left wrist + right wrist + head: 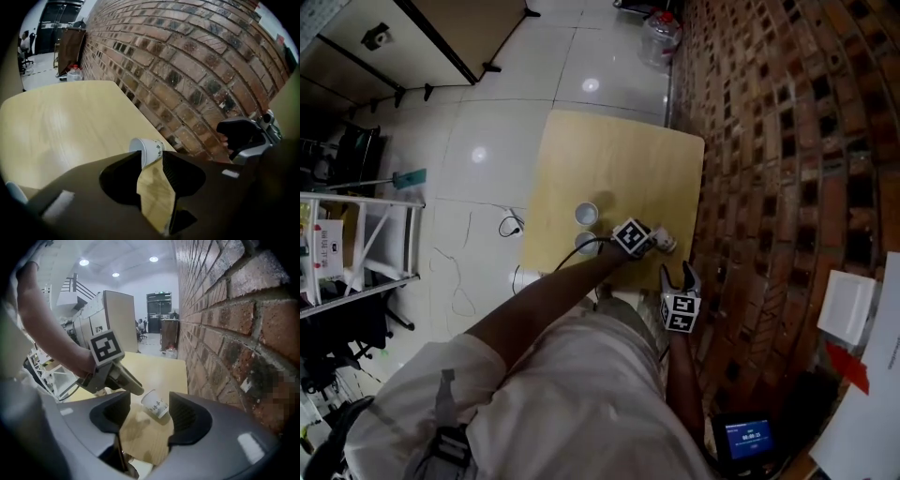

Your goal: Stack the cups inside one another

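A white paper cup (150, 150) with dark print lies on its side near the table's right front corner, its mouth turned to the left. My left gripper (152, 162) stands open right at it, with the cup just past the fingertips and no pad pressing on it. From the right gripper view, the same cup (155, 404) sits just beyond my open right gripper (150, 401), and the left gripper (115, 373) reaches in from the left. Two more cups (586, 213) (586, 243) stand upright further left on the wooden table (619, 159). From above, the right gripper (680, 275) hovers off the table's front edge.
A brick wall (769, 141) runs close along the table's right side. A clear water jug (661, 37) stands on the tiled floor beyond the table. A cable (511, 225) lies by the table's left edge, and a white rack (356, 244) stands further left.
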{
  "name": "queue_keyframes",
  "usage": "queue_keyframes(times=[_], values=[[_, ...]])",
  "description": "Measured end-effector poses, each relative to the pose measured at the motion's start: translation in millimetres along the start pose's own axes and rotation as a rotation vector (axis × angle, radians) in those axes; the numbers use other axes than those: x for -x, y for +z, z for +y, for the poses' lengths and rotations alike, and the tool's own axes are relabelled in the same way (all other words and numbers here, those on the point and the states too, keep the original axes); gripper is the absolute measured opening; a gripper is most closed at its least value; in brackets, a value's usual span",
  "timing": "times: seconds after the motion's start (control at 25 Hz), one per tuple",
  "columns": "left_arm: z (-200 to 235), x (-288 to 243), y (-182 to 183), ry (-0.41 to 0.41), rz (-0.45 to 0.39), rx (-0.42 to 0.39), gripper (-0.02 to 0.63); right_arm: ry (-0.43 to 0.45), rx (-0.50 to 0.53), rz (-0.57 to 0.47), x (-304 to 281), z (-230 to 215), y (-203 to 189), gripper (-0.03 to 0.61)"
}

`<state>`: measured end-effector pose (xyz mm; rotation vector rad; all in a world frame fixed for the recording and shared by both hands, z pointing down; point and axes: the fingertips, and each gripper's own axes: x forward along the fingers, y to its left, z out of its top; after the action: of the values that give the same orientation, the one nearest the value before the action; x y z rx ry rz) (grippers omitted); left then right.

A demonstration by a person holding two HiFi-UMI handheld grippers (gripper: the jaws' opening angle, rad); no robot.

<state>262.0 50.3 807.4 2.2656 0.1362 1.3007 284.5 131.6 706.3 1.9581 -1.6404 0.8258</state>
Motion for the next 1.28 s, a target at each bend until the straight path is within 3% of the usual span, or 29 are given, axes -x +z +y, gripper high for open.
queue_keyframes(times=[0.2, 0.4, 0.48, 0.6, 0.92, 1.08, 1.28], values=[[8, -20, 15, 0.039, -0.008, -0.078, 0.161, 0.002, -0.012, 0.023, 6, 0, -18, 0.264], [-8, -38, 0, -0.048, 0.068, 0.007, 0.161, 0.001, -0.014, 0.035, 9, -3, -25, 0.264], [-2, -41, 2, -0.022, 0.057, 0.007, 0.16, -0.005, -0.017, 0.038, 11, -6, -27, 0.264], [14, -44, 18, 0.056, -0.013, -0.061, 0.135, -0.01, -0.02, 0.04, 12, -10, -29, 0.262], [-5, -40, -5, -0.027, 0.05, 0.044, 0.073, 0.004, -0.017, 0.048, 9, -8, -34, 0.258], [-14, -31, 13, -0.04, -0.049, -0.016, 0.04, 0.017, -0.012, 0.05, 4, -4, -33, 0.258], [-18, -14, 7, 0.013, -0.022, -0.095, 0.04, 0.035, -0.005, 0.04, -1, 1, -30, 0.258]])
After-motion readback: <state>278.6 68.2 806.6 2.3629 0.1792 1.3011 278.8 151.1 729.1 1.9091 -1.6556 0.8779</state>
